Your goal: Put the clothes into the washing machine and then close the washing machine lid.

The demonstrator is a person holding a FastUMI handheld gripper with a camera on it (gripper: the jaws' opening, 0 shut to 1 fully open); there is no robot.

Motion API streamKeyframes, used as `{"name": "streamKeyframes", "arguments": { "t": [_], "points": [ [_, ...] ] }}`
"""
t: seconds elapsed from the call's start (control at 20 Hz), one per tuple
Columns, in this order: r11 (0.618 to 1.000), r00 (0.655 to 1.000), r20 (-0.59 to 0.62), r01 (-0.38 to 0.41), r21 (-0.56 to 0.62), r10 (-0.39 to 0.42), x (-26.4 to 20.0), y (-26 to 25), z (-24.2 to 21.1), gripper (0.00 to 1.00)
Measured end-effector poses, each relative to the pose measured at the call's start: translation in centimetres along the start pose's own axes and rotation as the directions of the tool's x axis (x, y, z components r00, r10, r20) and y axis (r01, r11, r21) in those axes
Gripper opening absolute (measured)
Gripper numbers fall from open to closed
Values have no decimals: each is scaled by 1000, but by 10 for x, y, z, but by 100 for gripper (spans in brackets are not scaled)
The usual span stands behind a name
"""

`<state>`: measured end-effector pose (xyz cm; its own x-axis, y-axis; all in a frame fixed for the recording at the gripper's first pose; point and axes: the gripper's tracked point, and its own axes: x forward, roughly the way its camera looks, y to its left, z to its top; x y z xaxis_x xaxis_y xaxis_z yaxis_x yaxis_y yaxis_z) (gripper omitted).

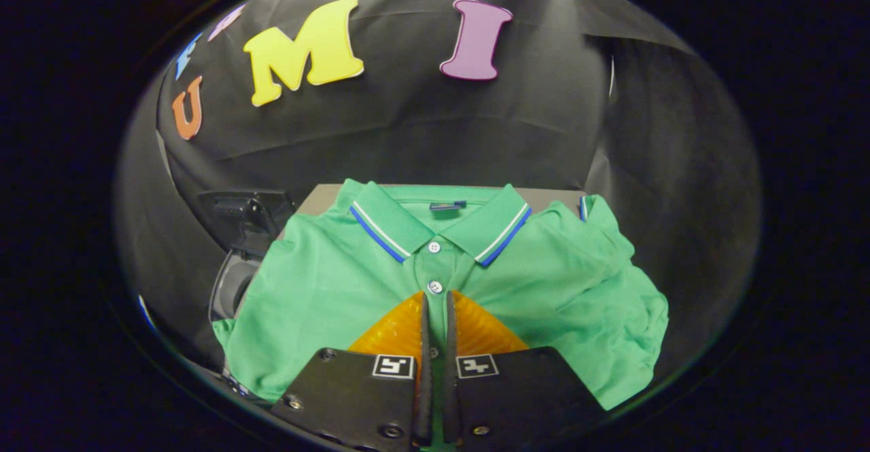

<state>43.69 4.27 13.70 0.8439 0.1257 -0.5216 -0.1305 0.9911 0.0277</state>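
Step in hand: the grasp on the clothes, judged from the tongs (435, 302) standing low over the garment; the load into the washing machine is not yet done.
Task item: a green polo shirt (326, 282) with striped collar, lying face up and roughly folded on a pale desk (319, 197); the collar points away from the tongs, and the right sleeve bunches into folds.
Shirt position: directly under and ahead of the fingers (401, 333), with the button placket running into the gap between them.
State of the tongs: nearly closed, only a narrow slit left between the two fingers. The tips sit at the placket just below the second button. Whether cloth is pinched in the slit cannot be told; no raised fold is seen.
Washing machine: a dark object (245, 234) stands just beside the shirt's left shoulder, with a raised dark panel above a rounded opening. It may be the machine with its lid up; this is a judgement, not a certainty.
Next move calls for: a firm pinch on enough fabric to lift the whole shirt clear, then a carry leftward to that opening.
Risk: a thin pinch may slip, or trailing sleeves may hang outside the opening.
Hidden or unclear: the shirt's lower hem lies beneath the tongs body; the dark object is half covered by the shirt and poorly lit.
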Motion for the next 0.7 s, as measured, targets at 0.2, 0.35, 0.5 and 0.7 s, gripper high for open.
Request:
{"name": "streamKeyframes", "arguments": {
  "t": [0.2,0.35,0.5,0.7],
  "points": [
    [1000,999,37,-11,5,11,-5,8,0,7],
    [999,996,90,-25,43,21,-17,18,3,6],
    [998,986,165,-45,46,37,-42,34,17,6],
    [995,965,255,-80,55,63,-85,60,33,6]
  ]
}}
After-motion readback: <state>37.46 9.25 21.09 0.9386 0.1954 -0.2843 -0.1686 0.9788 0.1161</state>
